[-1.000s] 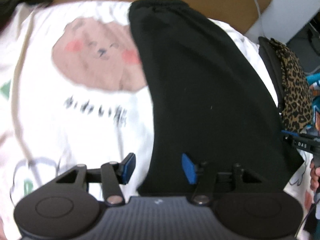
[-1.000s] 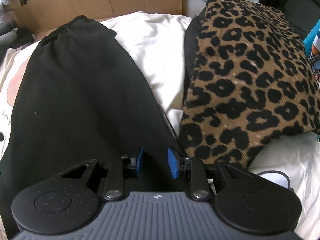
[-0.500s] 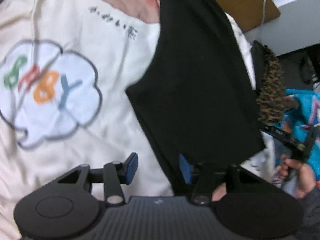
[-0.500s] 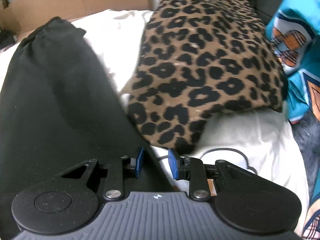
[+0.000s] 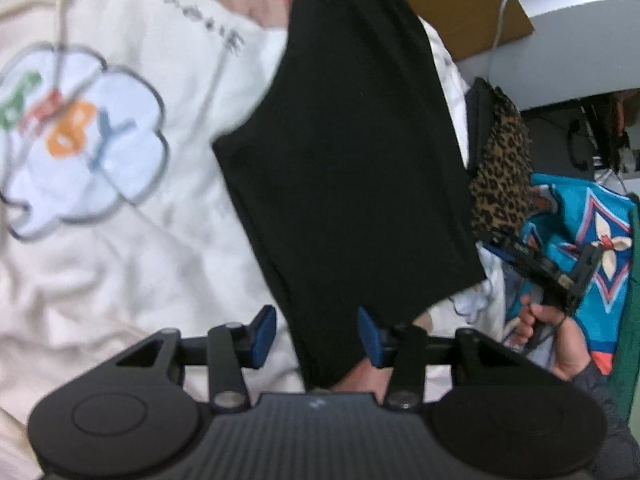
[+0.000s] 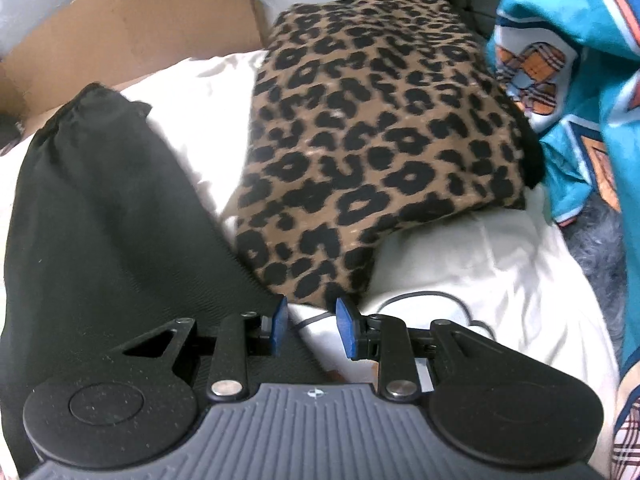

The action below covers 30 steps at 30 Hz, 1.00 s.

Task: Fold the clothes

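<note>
A black garment (image 5: 352, 152) lies flat on a white printed bedsheet (image 5: 120, 240), its gathered waistband at the far end. It also shows at the left of the right wrist view (image 6: 108, 216). My left gripper (image 5: 316, 334) is open above the garment's near left edge, its jaws wide apart and empty. My right gripper (image 6: 310, 328) is open just past the garment's near right corner, over the sheet, holding nothing. The right gripper also appears in the left wrist view (image 5: 548, 276), held in a hand.
A folded leopard-print garment (image 6: 380, 136) lies right of the black one. Teal patterned fabric (image 6: 568, 60) sits at the far right. A cardboard box (image 6: 132, 36) and a white cable stand at the back. The sheet carries a cloud print (image 5: 80, 140).
Both grippers have drawn back toward the garment's near end. The right gripper has shifted right, off the black fabric, and its jaws have opened a little wider.
</note>
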Available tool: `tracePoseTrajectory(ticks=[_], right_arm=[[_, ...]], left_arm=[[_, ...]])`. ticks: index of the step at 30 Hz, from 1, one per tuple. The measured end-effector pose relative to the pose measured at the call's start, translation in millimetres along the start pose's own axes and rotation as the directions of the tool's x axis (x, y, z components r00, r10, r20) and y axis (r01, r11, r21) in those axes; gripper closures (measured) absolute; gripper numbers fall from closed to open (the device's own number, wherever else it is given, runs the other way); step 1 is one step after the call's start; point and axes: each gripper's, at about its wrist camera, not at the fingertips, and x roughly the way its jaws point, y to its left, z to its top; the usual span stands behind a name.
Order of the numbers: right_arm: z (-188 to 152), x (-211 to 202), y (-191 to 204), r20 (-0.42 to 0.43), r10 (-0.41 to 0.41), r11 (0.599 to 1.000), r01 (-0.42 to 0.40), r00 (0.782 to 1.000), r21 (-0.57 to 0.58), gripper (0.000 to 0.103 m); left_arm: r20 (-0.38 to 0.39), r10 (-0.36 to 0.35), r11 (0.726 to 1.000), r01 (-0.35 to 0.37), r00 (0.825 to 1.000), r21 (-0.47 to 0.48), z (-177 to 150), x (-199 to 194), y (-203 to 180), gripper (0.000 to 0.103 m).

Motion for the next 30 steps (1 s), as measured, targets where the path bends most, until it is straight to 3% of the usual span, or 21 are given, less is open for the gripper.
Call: tracePoseTrajectory(ticks=[6,10,16,20,24,30], right_arm=[[-0.4,-4.1,17.5,0.01,0.026,0.998,-0.026,1.0,-0.058,0.069],[-2.9,-4.9,16.3,0.007,0.037,0.998,-0.036,0.999,-0.053,0.069],[-11.0,-2.2,8.8,-0.009,0.041,0.998,-0.041,0.999,-0.039,0.069],[-16.4,-1.1,1.7,-0.021,0.029,0.999,-0.03,0.999,-0.03,0.069],[-20.4,0.9,-4.7,-0.03,0.027,1.0,-0.028,0.999,-0.011,0.069],[-26.0,4.4,-11.7,-0.043,0.059,0.998,-0.057,0.997,0.04,0.069]], left_arm=[[-0.04,-0.043,0.996,0.039,0.998,-0.086,-12.2,27.1,14.8,0.056],[-0.071,-0.047,0.996,0.042,0.996,-0.074,-16.9,45.3,20.1,0.056],[-0.064,-0.135,0.986,0.128,0.989,-0.11,-19.7,66.1,30.0,0.056],[-0.02,-0.25,0.955,0.243,0.968,-0.169,-24.3,74.0,47.0,0.056],[0.026,-0.35,0.909,0.346,0.936,-0.231,-27.2,79.3,63.7,0.056],[0.061,-0.39,0.877,0.391,0.919,-0.28,-21.4,85.9,69.0,0.057]])
